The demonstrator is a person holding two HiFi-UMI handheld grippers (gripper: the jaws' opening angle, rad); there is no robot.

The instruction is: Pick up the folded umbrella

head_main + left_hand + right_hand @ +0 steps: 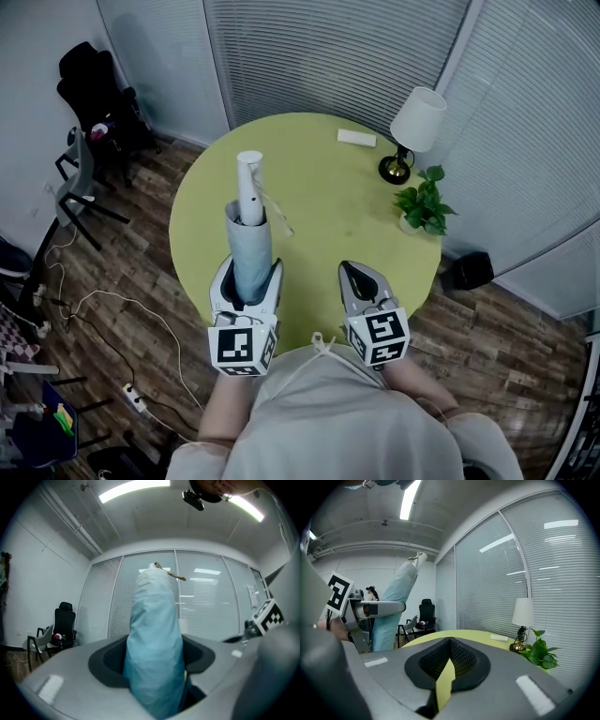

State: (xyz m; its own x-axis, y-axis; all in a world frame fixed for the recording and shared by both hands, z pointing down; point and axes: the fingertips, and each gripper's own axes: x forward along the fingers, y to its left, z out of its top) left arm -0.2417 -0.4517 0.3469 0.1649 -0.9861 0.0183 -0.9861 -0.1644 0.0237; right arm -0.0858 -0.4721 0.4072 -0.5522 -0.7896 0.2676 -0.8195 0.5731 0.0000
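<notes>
Care matters now: the left tool [249, 281] is squeezed around the light blue folded umbrella with a white top [251, 234], held upright over the round yellow-green desk [328, 202]. Keep the squeeze firm and lift straight. The right tool [361, 279] is closed, holding nothing.

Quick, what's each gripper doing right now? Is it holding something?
Left gripper: closed on the folded umbrella.
Right gripper: closed, holding nothing.
</notes>
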